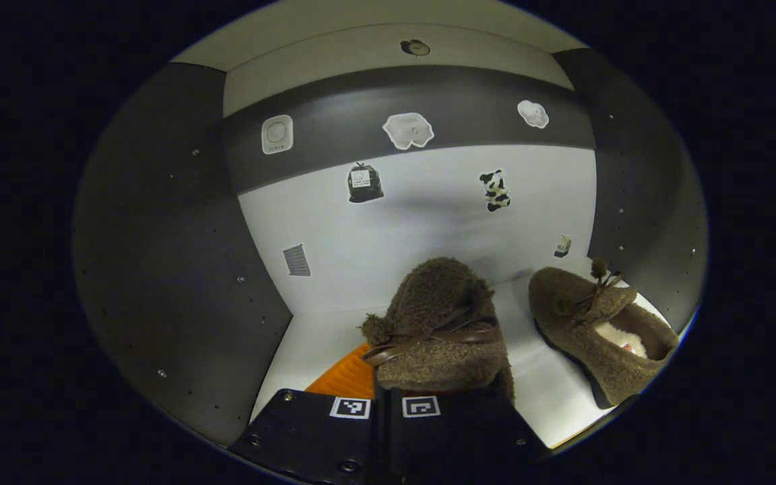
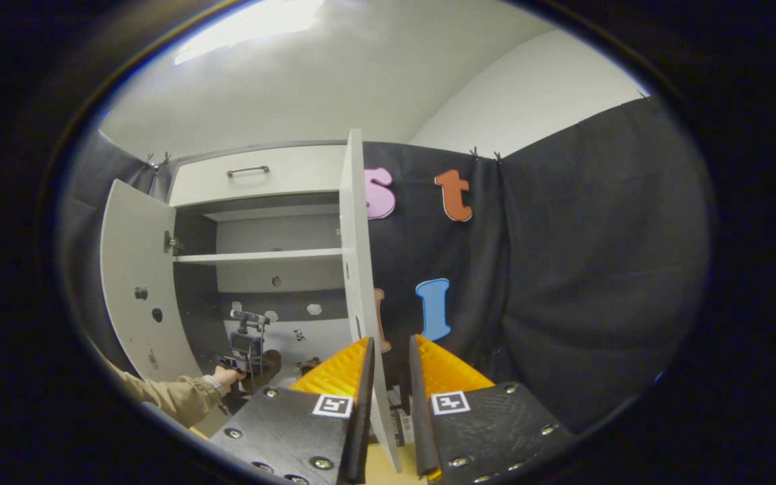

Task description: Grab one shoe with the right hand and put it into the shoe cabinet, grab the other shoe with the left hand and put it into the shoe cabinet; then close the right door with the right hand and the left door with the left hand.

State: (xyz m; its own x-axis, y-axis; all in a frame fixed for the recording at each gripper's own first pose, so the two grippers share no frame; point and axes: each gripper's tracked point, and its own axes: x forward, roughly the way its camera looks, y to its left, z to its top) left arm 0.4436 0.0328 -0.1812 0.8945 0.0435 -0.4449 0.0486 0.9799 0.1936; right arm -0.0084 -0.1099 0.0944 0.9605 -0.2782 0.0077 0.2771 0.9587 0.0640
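Gripping shoe (image 1: pixel 443 330) — left claw (image 1: pixel 385 394), cabinet (image 1: pixel 159 269)

Lower left of right gripper view: tan fabric sleeve (image 2: pixel 169 397) with ribbed paler cuff (image 2: pixel 212 382), beside hand (image 2: pixel 228 376).

The room has a pale ceiling (image 2: pixel 334 87) with a bright patch of light (image 2: pixel 246 30) at eleven o'clock in the right gripper view, and a plain white wall (image 2: pixel 536 101) at one o'clock. Black cloth (image 2: pixel 597 269) hangs below it, clipped along its upper edge, filling the three o'clock side. In the left gripper view, a white back panel (image 1: pixel 428 222) crossed by a dark band (image 1: pixel 361 114) carries small stickers (image 1: pixel 408 130) toward twelve o'clock, between dark side walls (image 1: pixel 172 269).
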